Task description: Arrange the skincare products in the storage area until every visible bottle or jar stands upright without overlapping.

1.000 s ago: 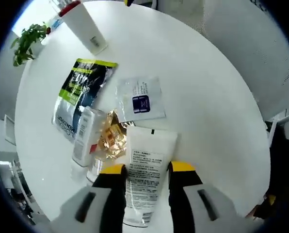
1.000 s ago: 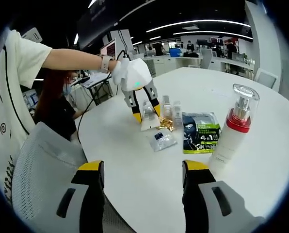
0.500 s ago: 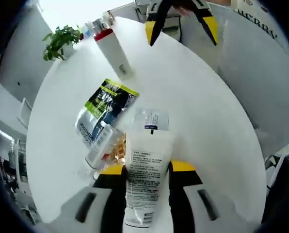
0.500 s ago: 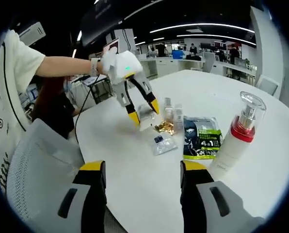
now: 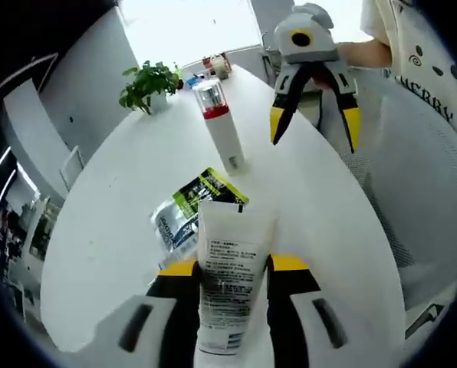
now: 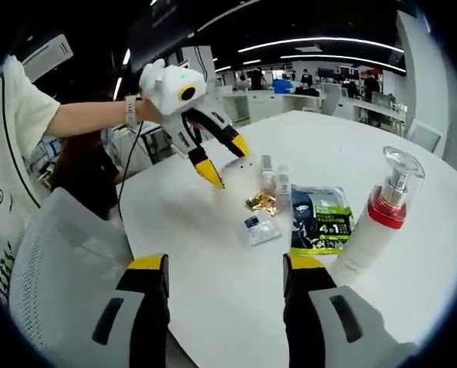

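Note:
A white tube (image 5: 227, 280) with printed text is lifted off the round white table (image 5: 106, 230), and my left gripper (image 5: 232, 266) is shut on it. In the right gripper view the left gripper (image 6: 225, 159) hangs above the table's left part, its tube blurred. A white pump bottle (image 5: 219, 126) with a red collar stands upright; it is also at the right (image 6: 374, 215). A green and black sachet (image 6: 317, 211) lies flat beside a small clear sachet (image 6: 259, 228), a gold wrapper (image 6: 261, 202) and two small bottles (image 6: 268, 170). My right gripper (image 6: 225, 268) is open and holds nothing.
A potted plant (image 5: 148, 84) and small items (image 5: 205, 67) sit at the table's far edge. The right gripper (image 5: 313, 129) hovers open past the near-right edge, held by a person's hand. A grey mesh chair (image 6: 52, 284) stands close to the table.
My left gripper has risen and tilted up with the white tube in it, away from the pile of sachets. The right gripper has stayed open and nearly still.

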